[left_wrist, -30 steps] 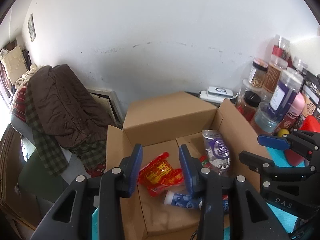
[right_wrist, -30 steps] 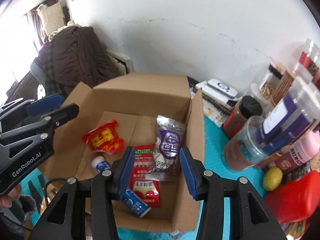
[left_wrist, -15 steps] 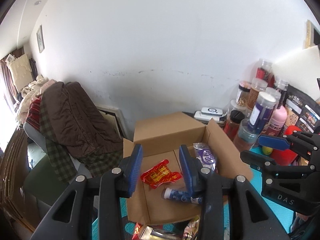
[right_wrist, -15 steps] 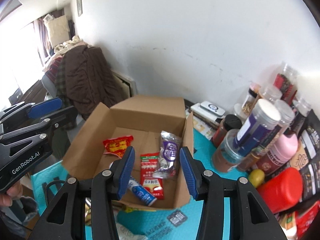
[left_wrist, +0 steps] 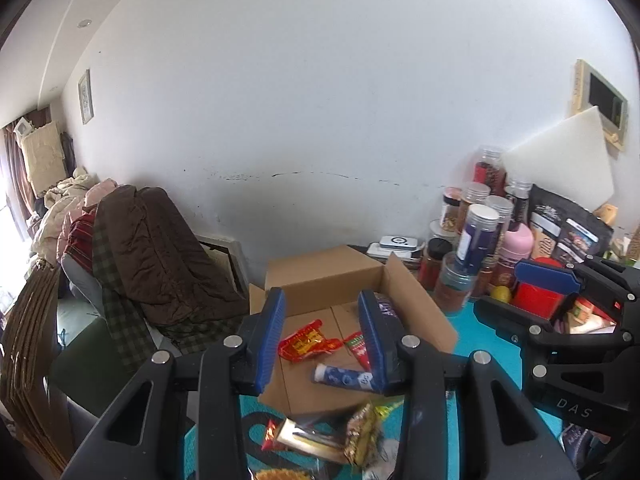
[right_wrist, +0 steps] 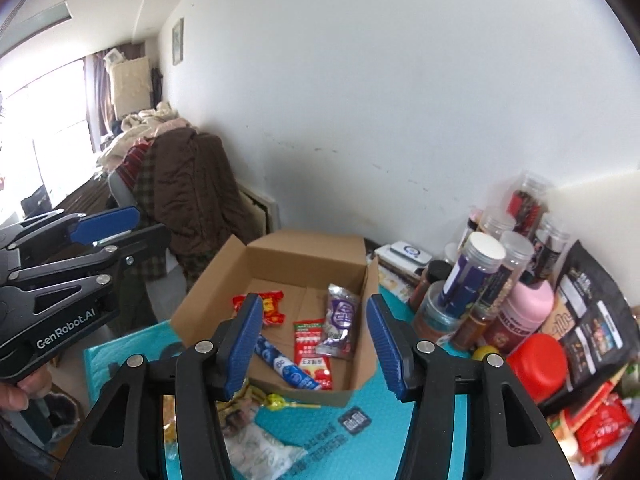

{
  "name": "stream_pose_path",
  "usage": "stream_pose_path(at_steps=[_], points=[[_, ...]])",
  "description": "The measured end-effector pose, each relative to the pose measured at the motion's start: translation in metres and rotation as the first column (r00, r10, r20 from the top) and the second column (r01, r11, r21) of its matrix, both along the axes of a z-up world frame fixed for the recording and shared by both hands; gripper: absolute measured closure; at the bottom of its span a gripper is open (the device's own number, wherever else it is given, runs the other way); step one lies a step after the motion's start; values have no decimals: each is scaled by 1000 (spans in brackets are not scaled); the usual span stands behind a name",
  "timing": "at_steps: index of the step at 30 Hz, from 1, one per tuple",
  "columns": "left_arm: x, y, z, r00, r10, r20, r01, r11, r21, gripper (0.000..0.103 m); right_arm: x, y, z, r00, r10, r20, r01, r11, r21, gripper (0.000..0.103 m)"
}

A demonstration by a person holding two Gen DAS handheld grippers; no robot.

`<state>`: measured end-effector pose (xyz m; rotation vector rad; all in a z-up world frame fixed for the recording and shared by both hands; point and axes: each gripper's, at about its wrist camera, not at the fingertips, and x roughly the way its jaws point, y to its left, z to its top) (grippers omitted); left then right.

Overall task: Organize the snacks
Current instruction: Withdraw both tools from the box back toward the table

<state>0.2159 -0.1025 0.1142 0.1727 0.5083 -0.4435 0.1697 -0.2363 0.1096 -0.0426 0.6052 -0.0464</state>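
- Right wrist view looks down on an open cardboard box (right_wrist: 304,254) sitting on a teal mat (right_wrist: 384,404), with four snacks lying flat inside.
- The blue tube (right_wrist: 286,364) is at the near left of the box floor. Its long axis runs diagonally, one end toward the far left and the other toward the near right.
- Just right of it is the red and white packet (right_wrist: 312,346), long axis running near to far. The purple pouch (right_wrist: 340,318) overlaps its far right edge and leans the same way, top toward the far wall.
- The red and yellow packet (right_wrist: 266,306) is off at the far left of the box floor, lying crosswise.
- The right gripper (right_wrist: 314,340) hangs above the near side of the box with nothing between its blue pads. Its jaws have just been opening and now stand moderately apart.
- The left gripper (left_wrist: 322,334) is also above the box, jaws at a narrow gap and empty.
- Loose wrapped snacks (right_wrist: 256,428) sit on the mat just near of the box. Jars and bottles (right_wrist: 492,276) crowd the right side against the wall, with a red lidded tub (right_wrist: 536,364) nearer.
- A brown coat (right_wrist: 192,188) is draped over a chair on the far left.
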Motion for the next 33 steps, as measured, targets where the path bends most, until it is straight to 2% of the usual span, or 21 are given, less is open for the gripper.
stream_pose_path(at_steps=[2,4,5,6,7,8,9,15,17,23,33], points=[[-9,3,1,1000,-5,7,5,1000,-5,65,-11,4,3,1000,-3,21,4,1000,-7,42],[-18,6,2,1000,-6,14,7,1000,-8,65,-25,9,5,999,-8,47,9,1000,-18,40],[-22,8,2,1000,-9,16,9,1000,-10,60,-29,11,6,998,-8,55,10,1000,-22,38],[-26,10,2,1000,-10,18,10,1000,-12,47,-35,12,6,998,-8,63,10,1000,-23,36],[-31,12,2,1000,-11,23,11,1000,-16,39,-39,13,5,998,-6,70,8,1000,-19,32],[-37,15,2,999,-10,35,11,1000,-23,27,-43,15,5,997,-5,75,7,1000,-15,32],[-44,18,2,998,-8,56,9,1000,-29,22,-48,16,4,997,-6,79,7,1000,-11,32],[-67,29,-1,997,-26,74,28,999,-27,22,-74,24,-3,995,-33,93,33,999,-2,31],[-73,31,-5,997,-27,75,29,999,-26,22,-82,26,-6,994,-37,101,36,999,8,14],[-88,40,-18,998,-46,53,47,999,-25,22,-102,35,-16,991,-46,127,47,999,-8,14],[-105,54,-43,999,-52,3,52,998,-37,22,-125,43,-41,992,-59,114,58,998,17,14]])
